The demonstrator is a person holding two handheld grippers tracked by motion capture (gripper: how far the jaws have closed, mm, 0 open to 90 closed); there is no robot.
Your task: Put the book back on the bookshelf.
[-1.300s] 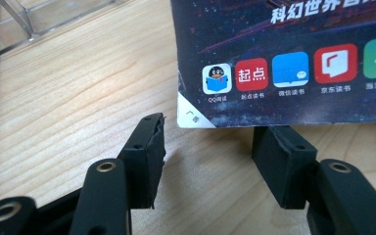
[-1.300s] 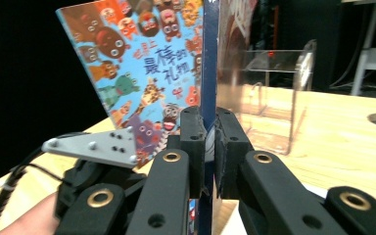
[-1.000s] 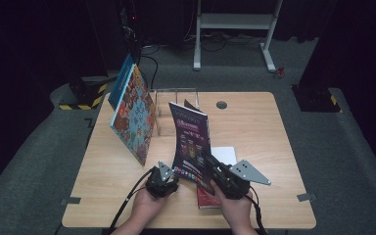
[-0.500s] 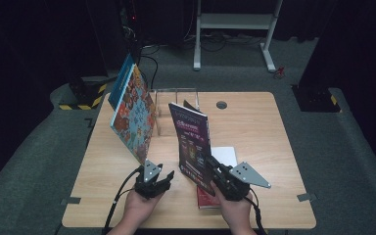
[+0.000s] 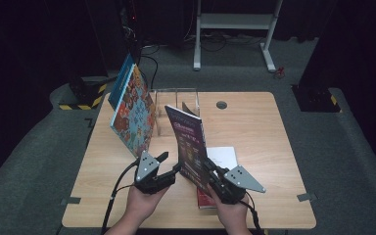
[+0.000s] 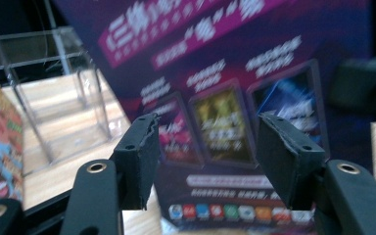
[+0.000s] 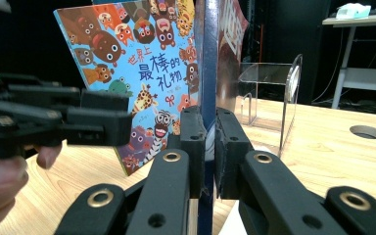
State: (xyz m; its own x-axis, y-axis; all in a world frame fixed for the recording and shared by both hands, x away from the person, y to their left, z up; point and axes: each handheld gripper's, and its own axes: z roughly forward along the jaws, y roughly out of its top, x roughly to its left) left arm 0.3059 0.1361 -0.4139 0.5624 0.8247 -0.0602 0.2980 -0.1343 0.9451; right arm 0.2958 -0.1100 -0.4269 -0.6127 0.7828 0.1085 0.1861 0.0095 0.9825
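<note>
Clearly the work is mid-way: the right gripper [image 7: 204, 147] has its two jaws pinched onto the lower edge of the purple book [image 7: 206, 58], holding it upright on edge, with the thin blue spine rising straight up from between the pads in the right gripper view. In the high view that same right gripper [image 5: 214, 175] sits at the book's near bottom corner, and the purple book [image 5: 188, 142] stands tall and slightly tilted above it, lifted clear of the red book [image 5: 203, 200] that lies flat on the table just below the hand.

Just beside it, the left gripper [image 6: 203, 161] is spread wide with nothing between its jaws; the purple book's printed cover [image 6: 215, 98] faces it close ahead, apart from both pads. In the high view the left gripper [image 5: 167, 164] hovers at the cover's near side, seemingly ready to steady or take the book.

Farther ahead of both grippers stands the clear acrylic stand [image 5: 178, 105], with no book between its dividers as far as I can tell; in the right gripper view it shows as the transparent stand [image 7: 274, 93] beyond and to the right of the held spine. To the left of the grippers the cartoon-animal book [image 5: 133, 115] leans upright beside that stand, with a blue book [image 5: 121, 81] behind it.

So, as I judge it, lifting and up-ending the purple book is done; carrying it forward and slotting it into the stand is left, and the red book and a white sheet [image 5: 224, 156] under it remain on the table [image 5: 274, 147].
</note>
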